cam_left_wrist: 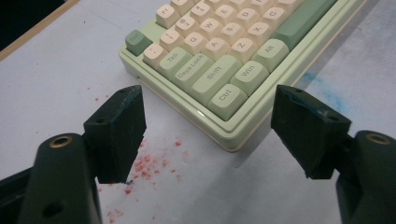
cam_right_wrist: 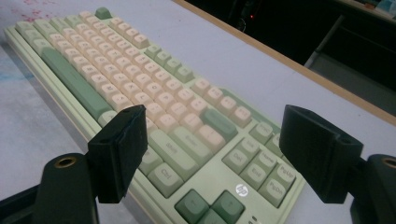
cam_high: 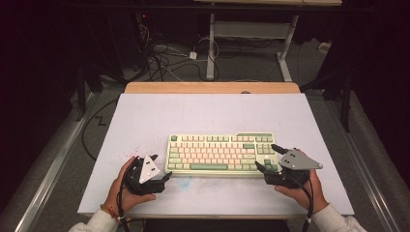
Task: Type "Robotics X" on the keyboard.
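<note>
The green-and-cream keyboard bears an HP logo (keys read Ctrl, Win, Shift); left claw and right claw gape wide, holding nothing.

Table surface and items resting on it

A white table top with a wooden far edge carries one green-and-cream keyboard, lying flat near the front edge. Red speckles mark the surface just beside the keyboard's left end; a faint blue smear lies along its front side.
</note>
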A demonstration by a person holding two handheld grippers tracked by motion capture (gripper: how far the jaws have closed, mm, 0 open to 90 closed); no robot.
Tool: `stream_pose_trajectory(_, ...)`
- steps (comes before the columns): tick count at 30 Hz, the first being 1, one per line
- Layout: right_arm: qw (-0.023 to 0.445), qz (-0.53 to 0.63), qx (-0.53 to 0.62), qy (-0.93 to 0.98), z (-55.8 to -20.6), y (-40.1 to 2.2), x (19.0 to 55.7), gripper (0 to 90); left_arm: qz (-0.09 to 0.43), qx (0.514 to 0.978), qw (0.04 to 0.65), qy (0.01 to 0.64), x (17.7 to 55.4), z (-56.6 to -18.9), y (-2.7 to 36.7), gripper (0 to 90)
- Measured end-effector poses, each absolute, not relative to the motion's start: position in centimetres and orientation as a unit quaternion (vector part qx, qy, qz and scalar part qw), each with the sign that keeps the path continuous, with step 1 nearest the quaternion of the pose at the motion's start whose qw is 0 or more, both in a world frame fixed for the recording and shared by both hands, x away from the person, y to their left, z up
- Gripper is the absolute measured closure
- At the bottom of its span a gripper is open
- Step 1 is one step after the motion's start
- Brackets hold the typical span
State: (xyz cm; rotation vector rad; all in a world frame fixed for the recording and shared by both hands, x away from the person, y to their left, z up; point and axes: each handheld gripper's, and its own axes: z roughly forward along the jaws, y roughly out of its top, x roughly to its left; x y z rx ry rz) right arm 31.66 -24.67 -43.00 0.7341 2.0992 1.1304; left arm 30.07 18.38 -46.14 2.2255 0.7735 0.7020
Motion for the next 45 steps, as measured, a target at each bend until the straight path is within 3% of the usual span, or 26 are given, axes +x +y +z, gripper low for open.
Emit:
stream_pose_trajectory(7,0.324,0.417,0.281,0.801,-43.9,-25.3,31.2,23.2,0.255,0.856,0.341,0.292,30.1,-45.9,18.2,37.6)
stream_pose_trajectory(10,0.327,0.412,0.278,0.804,-44.3,-25.4,30.9,23.2,0.242,0.860,0.347,0.284,30.1,-45.7,18.2,46.3)
stream_pose_trajectory(16,0.326,0.402,0.279,0.809,-44.8,-25.7,30.5,23.4,0.212,0.868,0.347,0.285,30.6,-45.6,18.0,73.1)
stream_pose_trajectory(22,0.327,0.399,0.280,0.810,-44.9,-25.9,30.3,23.6,0.204,0.874,0.338,0.282,30.9,-45.3,17.5,87.0)
stream_pose_trajectory(45,0.320,0.382,0.276,0.822,-45.4,-25.4,30.6,24.3,0.183,0.892,0.322,0.260,35.2,-43.3,12.3,87.1)
